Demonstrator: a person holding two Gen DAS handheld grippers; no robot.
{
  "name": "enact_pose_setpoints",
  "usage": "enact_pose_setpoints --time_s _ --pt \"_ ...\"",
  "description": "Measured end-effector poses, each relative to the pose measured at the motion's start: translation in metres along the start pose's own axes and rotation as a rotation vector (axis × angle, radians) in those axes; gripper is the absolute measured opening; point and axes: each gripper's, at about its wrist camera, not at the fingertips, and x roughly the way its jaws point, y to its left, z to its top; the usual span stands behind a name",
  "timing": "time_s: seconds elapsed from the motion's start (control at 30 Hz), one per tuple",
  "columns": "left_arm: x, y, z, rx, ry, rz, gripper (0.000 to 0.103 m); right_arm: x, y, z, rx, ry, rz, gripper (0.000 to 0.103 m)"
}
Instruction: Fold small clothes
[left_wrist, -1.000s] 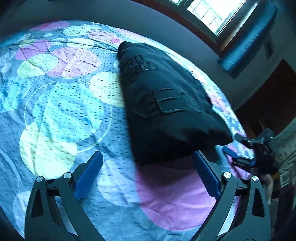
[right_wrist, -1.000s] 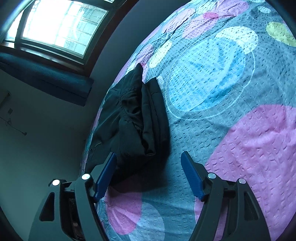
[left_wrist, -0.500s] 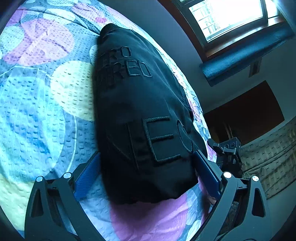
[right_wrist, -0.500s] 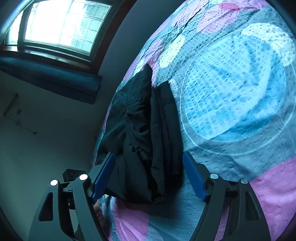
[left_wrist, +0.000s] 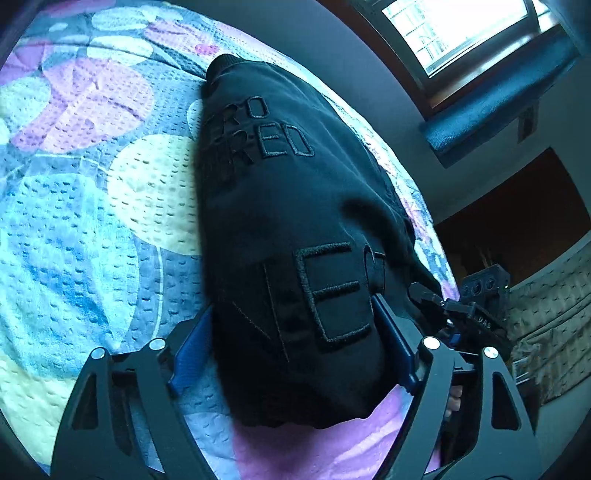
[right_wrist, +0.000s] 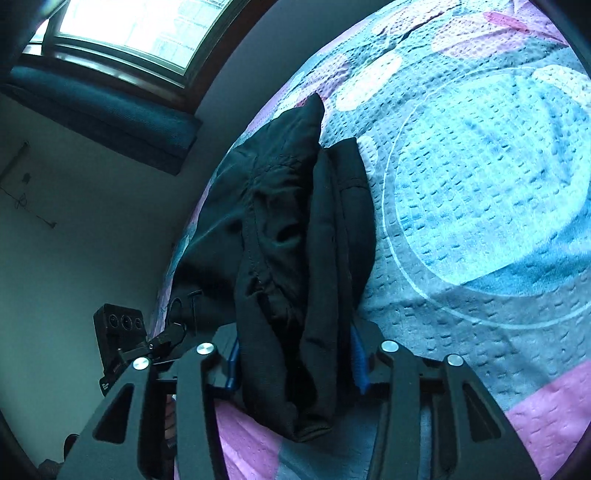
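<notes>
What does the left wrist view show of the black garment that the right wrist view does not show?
Only the left wrist view shows the flat face of the black garment, with raised letters on it; the left claw has been closing on its near end. Only the right wrist view shows the stacked folded edges and creases of the garment; the right claw has just been closing, and its pads press on the bundle. Both views show the garment lying on the patterned bedspread, a window, and the other claw beside the garment.
</notes>
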Motion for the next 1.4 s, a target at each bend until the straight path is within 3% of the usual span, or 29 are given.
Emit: enact_pose_setpoints --time_s 0.1,0.87,0.97,1.03,1.13,1.2,1.4 --pt "-0.001 -0.011 0.000 0.035 -0.012 0.060 0.072 -0.001 0.002 -0.001 -0.009 -0.008 -0.009 0.038" --pt "-0.003 -0.002 -0.006 0.062 -0.046 0.041 0.075 0.001 -0.003 -0.008 -0.044 -0.040 0.019 0.037" --pt "-0.011 0.003 -0.003 0.010 -0.021 -0.020 0.079 -0.003 -0.001 -0.007 -0.039 -0.045 0.035 0.046" --pt "-0.020 0.008 -0.001 -0.031 -0.013 -0.063 0.082 -0.010 0.003 -0.004 -0.045 -0.044 0.022 0.066" --pt "-0.032 0.017 0.012 -0.056 -0.024 -0.110 0.086 -0.030 0.002 0.006 -0.046 -0.099 0.025 0.075" --pt "-0.029 0.022 0.022 -0.058 -0.010 -0.117 0.087 -0.032 -0.009 0.019 0.014 -0.092 0.084 0.076" --pt "0.002 0.033 0.053 -0.053 0.058 -0.144 0.090 -0.002 -0.021 0.056 0.026 -0.032 0.072 0.076"
